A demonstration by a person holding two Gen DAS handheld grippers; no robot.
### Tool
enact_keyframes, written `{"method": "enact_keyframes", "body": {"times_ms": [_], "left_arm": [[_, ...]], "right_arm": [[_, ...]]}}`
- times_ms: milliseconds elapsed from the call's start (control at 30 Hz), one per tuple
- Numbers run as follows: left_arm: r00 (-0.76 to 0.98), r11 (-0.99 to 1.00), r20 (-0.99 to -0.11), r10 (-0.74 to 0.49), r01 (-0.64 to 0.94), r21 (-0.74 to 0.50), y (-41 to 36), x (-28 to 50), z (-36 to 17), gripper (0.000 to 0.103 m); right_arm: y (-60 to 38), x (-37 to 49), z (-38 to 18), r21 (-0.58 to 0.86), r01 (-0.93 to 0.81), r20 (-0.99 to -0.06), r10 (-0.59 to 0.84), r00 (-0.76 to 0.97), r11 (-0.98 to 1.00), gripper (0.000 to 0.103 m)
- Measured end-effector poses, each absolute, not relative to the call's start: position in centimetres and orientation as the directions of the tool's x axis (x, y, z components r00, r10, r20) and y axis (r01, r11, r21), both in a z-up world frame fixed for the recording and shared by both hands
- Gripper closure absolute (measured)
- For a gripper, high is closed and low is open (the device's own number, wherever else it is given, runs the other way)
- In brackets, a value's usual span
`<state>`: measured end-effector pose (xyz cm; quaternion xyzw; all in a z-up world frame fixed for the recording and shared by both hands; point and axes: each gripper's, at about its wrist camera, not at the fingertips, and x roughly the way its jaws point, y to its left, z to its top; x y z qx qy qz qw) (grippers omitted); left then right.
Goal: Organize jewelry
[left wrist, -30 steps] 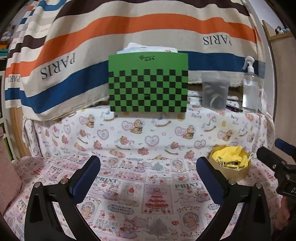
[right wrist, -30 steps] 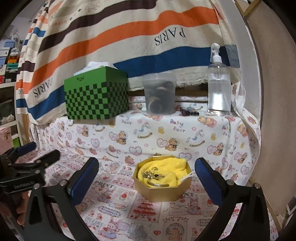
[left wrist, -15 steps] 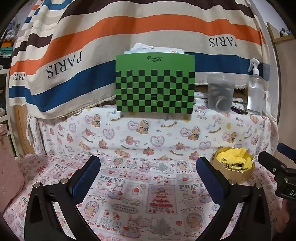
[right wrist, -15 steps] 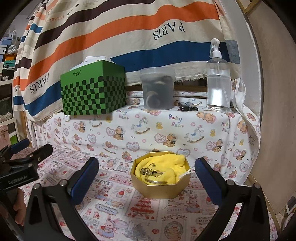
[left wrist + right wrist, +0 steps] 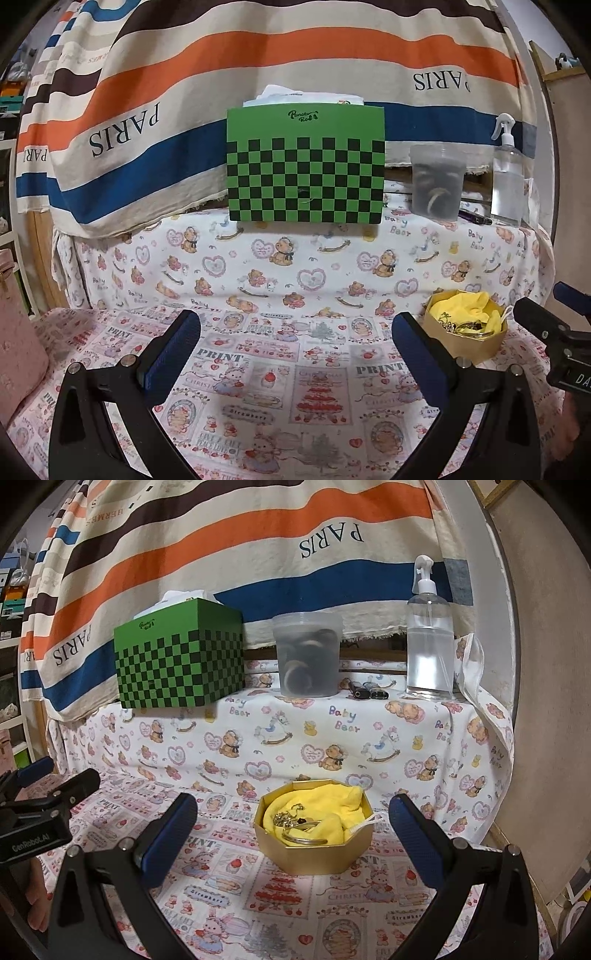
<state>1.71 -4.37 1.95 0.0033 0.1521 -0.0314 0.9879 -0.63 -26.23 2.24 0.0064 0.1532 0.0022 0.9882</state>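
A gold octagonal box (image 5: 314, 856) lined with yellow cloth sits on the printed cloth. Gold jewelry (image 5: 291, 821), a bangle and chain pieces, lies inside it. The box also shows in the left wrist view (image 5: 469, 347) at the right. My right gripper (image 5: 293, 834) is open and empty, with the box between and just beyond its fingertips. My left gripper (image 5: 295, 345) is open and empty over bare cloth, left of the box. The right gripper shows at the right edge of the left wrist view (image 5: 550, 325).
On the raised shelf behind stand a green checkered tissue box (image 5: 177, 657), a cloudy plastic tub (image 5: 308, 653), a spray bottle (image 5: 430, 638) and small dark items (image 5: 369, 693). A striped PARIS cloth (image 5: 240, 546) hangs behind. A pink bag (image 5: 18, 332) sits far left.
Both grippers have pulled back and lowered slightly; the scene sits a little farther away. The box now lies more centred between the right gripper's fingers. Both stay open.
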Motion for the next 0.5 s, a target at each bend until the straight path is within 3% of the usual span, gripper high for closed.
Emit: {"method": "enact_keyframes", "body": {"times_ms": [500], "left_arm": [[0.950, 0.998, -0.306, -0.068, 0.070, -0.004, -4.48, 1.88, 1.89, 0.000]], "right_arm": [[-26.16, -0.67, 2.29, 0.012, -0.002, -0.302, 0.006, 0.953, 1.000, 0.000]]}}
